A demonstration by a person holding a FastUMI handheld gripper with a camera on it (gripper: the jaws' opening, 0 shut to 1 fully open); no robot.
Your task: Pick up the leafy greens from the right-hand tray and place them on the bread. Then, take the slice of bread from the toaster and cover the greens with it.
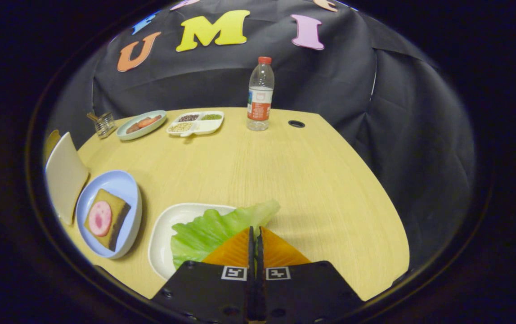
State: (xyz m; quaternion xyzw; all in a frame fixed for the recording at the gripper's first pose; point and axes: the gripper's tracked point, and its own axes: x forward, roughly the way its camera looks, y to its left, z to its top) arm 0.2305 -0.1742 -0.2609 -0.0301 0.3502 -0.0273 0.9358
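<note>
Hovering with its fingers pressed together and gripping nothing, the gripper (256, 234) finds the leafy greens (213, 229) just ahead at eleven o'clock, their long axis spanning the white tray (163, 238) toward one o'clock.

Matt pale wood-grain table (284, 171), glossy white tray (161, 243), clear plastic bottle (260, 94), matt black cloth wall (374, 99).

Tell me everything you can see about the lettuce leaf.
The lettuce is one light green, crinkled leaf, glossy like plastic, lying flat across a white tray with its paler tip hanging over the tray's far rim above the table. The claw is just over its near edge, fingers together; whether they pinch it is unclear.
</note>
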